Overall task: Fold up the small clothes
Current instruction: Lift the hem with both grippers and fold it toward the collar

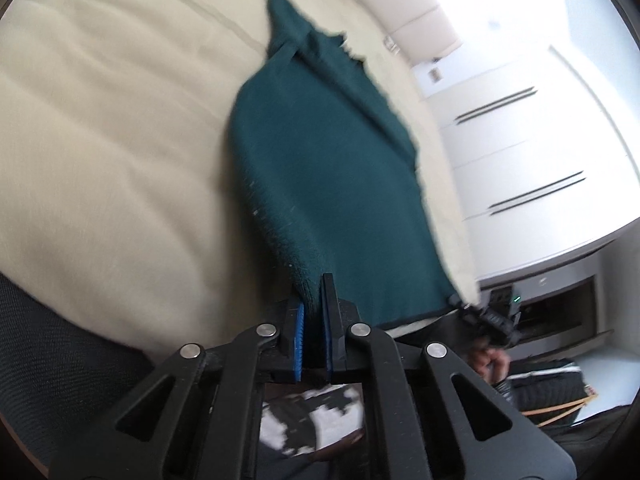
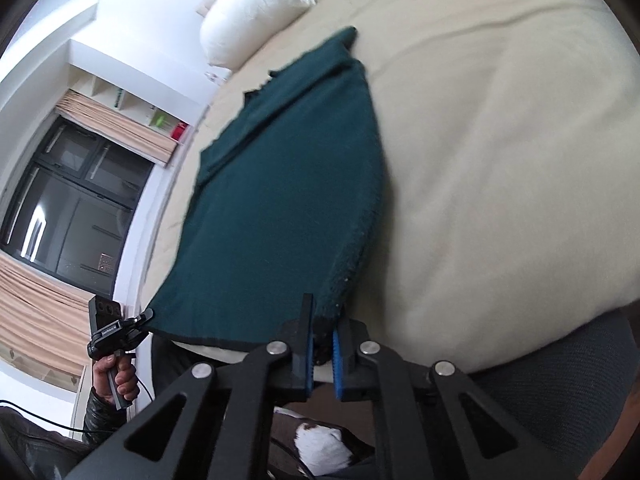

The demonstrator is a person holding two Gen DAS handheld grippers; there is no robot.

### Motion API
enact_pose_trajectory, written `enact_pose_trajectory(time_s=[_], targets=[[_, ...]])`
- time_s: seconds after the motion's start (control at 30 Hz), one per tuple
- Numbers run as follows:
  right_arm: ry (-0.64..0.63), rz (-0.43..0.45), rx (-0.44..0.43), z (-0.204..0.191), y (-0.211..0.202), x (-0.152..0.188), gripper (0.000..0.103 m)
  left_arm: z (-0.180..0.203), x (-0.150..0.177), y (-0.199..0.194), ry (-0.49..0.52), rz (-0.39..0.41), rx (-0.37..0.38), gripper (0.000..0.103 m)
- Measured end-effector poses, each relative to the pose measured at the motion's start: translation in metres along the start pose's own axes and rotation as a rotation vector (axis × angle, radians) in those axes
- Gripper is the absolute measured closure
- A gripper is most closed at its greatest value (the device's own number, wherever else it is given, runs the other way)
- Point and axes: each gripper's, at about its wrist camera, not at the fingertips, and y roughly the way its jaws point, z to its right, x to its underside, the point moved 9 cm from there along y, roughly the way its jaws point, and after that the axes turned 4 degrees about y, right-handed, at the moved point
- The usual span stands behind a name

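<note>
A dark teal knitted garment lies stretched along a cream bed. My left gripper is shut on its near left corner, the cloth pinched between the blue pads. In the right wrist view the same garment runs away from me, and my right gripper is shut on its near right corner. Each view shows the other gripper at the far near corner: the right one held by a hand, the left one held by a hand. The near hem is lifted off the bed.
A white pillow lies at the head of the bed. White drawers stand beside the bed on one side, a dark window with beige blinds on the other. A dark mesh chair edge sits near me.
</note>
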Motion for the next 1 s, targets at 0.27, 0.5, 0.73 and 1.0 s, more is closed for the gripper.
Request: enact_pose_trajectory(time_s=[0.27, 0.5, 0.73, 1.0], targets=[[-0.035, 0.146, -0.105, -0.041, -0.015, -0.047, 0.096, 0.039, -0.064, -0.028, -0.027, 0.195, 0.199, 0.098], [-0.047, 0.232, -0.126, -0.068, -0.013, -0.104, 0.096, 0.066, -0.135, -0.031, -0.029, 0.294, 0.292, 0.098], [-0.048, 0.261, -0.100, -0.077, 0.009, -0.153, 0.096, 0.065, -0.205, -0.021, -0.043, 0.353, 0.296, 0.098], [-0.025, 0.258, -0.104, -0.082, 0.041, -0.192, 0.096, 0.040, -0.227, 0.000, -0.019, 0.331, 0.158, 0.100]])
